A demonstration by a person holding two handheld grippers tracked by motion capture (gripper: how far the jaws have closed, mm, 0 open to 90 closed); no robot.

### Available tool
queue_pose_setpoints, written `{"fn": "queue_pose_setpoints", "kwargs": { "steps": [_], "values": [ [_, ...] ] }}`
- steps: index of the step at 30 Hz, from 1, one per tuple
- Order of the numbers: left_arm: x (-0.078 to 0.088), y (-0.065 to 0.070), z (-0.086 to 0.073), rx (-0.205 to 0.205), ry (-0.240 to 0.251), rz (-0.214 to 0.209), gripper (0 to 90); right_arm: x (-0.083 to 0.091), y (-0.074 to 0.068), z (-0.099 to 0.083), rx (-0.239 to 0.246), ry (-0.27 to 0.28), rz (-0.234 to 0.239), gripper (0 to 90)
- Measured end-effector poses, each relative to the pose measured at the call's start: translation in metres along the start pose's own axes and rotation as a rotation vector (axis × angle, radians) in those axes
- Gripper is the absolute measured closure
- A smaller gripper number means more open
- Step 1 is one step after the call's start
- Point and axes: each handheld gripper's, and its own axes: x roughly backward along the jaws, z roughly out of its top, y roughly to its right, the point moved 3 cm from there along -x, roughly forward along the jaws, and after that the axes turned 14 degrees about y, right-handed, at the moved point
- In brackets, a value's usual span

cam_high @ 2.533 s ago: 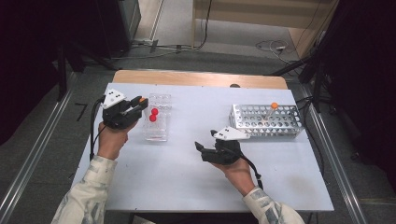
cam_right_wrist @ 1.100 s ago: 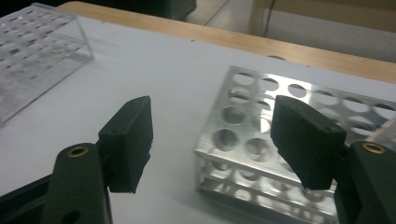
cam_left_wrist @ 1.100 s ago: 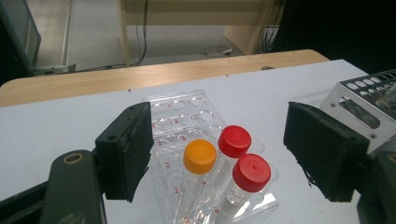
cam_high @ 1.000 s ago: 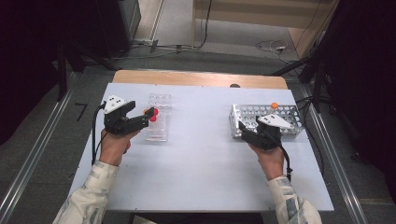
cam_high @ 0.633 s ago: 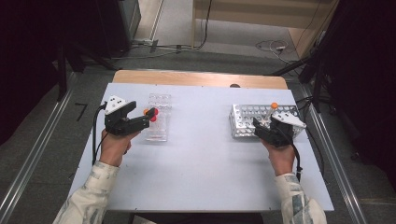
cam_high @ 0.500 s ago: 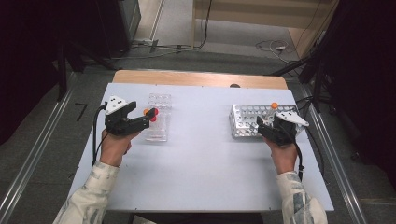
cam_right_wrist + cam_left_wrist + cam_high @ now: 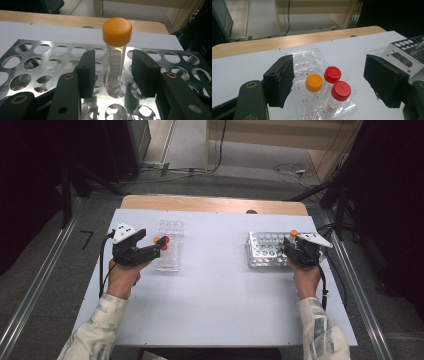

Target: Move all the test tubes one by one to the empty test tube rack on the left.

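Three capped tubes stand in a clear plastic rack (image 7: 312,58): one orange-capped (image 7: 314,83) and two red-capped (image 7: 332,74) (image 7: 341,90). My left gripper (image 7: 329,67) is open wide, a pad on either side of the tubes and touching none; the high view has it (image 7: 156,247) at that rack's (image 7: 168,245) near-left side. A single orange-capped tube (image 7: 117,50) stands upright in the metal rack (image 7: 37,65). My right gripper (image 7: 113,61) has just been closing around this tube; a small gap remains on both sides. From above, the right gripper (image 7: 292,245) is over the metal rack (image 7: 262,251).
The white table (image 7: 215,295) ends at a wooden strip (image 7: 215,204) along the far side. The metal rack has many vacant holes. Black cables trail from both grippers toward the person's sleeves. Bare tabletop lies between the two racks.
The right hand has gone from mid-table to the right, over the metal rack, and settled at the orange-capped tube. The left hand stays by the clear rack.
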Motion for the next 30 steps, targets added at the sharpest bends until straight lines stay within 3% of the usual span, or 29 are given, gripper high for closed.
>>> {"fn": "queue_pose_setpoints", "kwargs": {
  "steps": [13,30],
  "values": [
    [0.000,0.000,-0.001,0.000,-0.003,-0.002,24.9,-0.007,0.001,0.001,0.005,0.010,-0.009,70.6],
    [0.001,0.002,0.000,0.003,-0.004,-0.011,25.0,0.002,0.003,0.014,0.005,0.054,-0.005,71.5]
  ]
}}
